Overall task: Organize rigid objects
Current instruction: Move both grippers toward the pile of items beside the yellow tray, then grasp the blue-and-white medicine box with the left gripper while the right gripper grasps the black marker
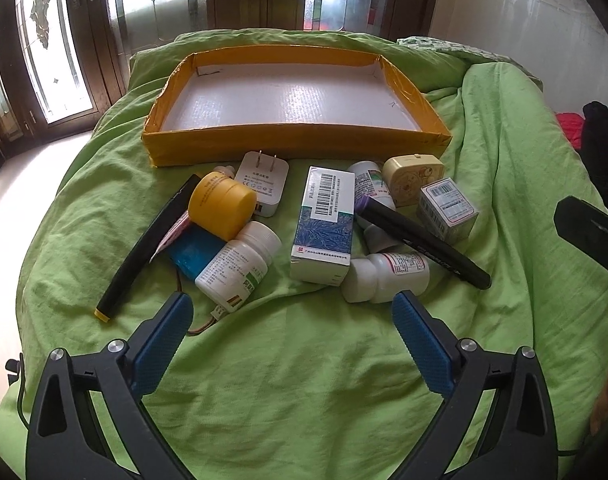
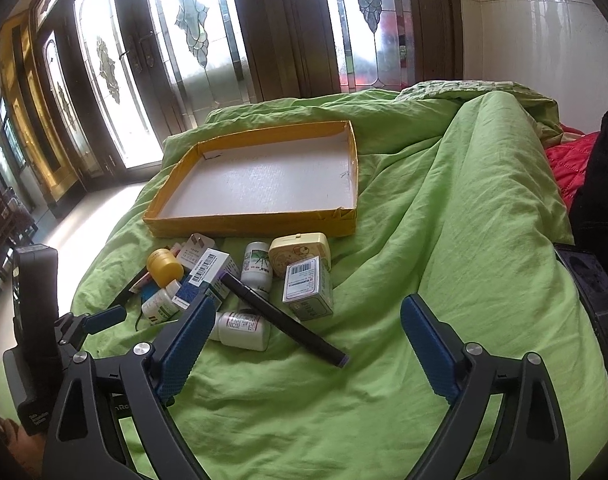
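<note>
1. Hovering both tools over the green duvet, I hold nothing: my left gripper has its blue pads spread wide with only cloth between them, and my right gripper is just as far apart and equally bare.

2. Everything to sort lies in one heap just in front of the yellow tray, whose white floor has nothing in it yet.

3. Nearest my left pads are the white pill bottle and a second bottle on its side. Both are round and lie on soft bedding, so I judge a clumsy pinch could roll them away.

4. The black marker lies across that second bottle and touches its neighbours. Lifting anything under it would likely tip the marker off and scatter the pile.

5. The yellow jar leans on the blue pack and the charger plug; grabbing it off-centre might squirt it sideways.

6. The blue-patterned carton and the small barcode box look easiest: flat faces, rigid card.

7. A thin wire trails near my left pad, and it could snag.

8. The tray sits on rumpled cloth, so a hard drop may tilt it.
</note>
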Tool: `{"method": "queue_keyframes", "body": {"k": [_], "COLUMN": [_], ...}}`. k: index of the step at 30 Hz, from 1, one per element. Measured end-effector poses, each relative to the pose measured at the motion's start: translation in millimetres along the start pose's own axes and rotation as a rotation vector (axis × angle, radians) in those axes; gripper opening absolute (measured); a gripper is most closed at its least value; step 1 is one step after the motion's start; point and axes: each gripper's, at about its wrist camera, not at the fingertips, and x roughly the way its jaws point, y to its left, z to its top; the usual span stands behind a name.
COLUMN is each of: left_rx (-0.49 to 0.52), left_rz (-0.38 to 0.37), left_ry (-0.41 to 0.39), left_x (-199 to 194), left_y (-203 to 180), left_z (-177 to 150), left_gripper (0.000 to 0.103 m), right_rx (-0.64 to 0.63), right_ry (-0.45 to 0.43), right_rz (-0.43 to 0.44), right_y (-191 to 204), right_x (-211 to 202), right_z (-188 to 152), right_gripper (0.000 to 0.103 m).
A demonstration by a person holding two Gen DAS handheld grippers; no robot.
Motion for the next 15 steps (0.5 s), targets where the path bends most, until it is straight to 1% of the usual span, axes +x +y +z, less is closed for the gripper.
{"method": "queue_keyframes", "body": {"k": [3,5,7,9,11,13,15], "left_rx": [-0.003,0.0,0.002,-0.001,-0.009,-0.016,-0.016], "left_rz": [0.008,0.004,-0.002,-0.013,-0.026,-0.042,-0.05], "left_ry": [-0.014,-0.024,-0.025,-0.024,-0.026,-0.026,-0.027], "left_x": [-2,-4,-4,-2,0,3,7], "left_y": [0,-1,-2,-3,-4,-4,-7], "left_z": [1,2,4,7,12,19,27], "left_gripper": [0.1,0.098,0.096,0.094,0.092,0.092,0.092], "right_rx": [-0.001,0.007,0.019,-0.001,0.009,0.027,0.047], "right_ry": [0.008,0.016,0.035,0.107,0.148,0.168,0.161], "right_rz": [0.006,0.013,0.034,0.078,0.141,0.145,0.125], "right_y": [-2,-6,-10,-11,-16,-24,-33], "right_x": [0,0,0,8,15,21,24], "right_z": [2,7,15,25,33,40,44], "right_gripper": [0.087,0.083,0.082,0.082,0.078,0.076,0.076]}}
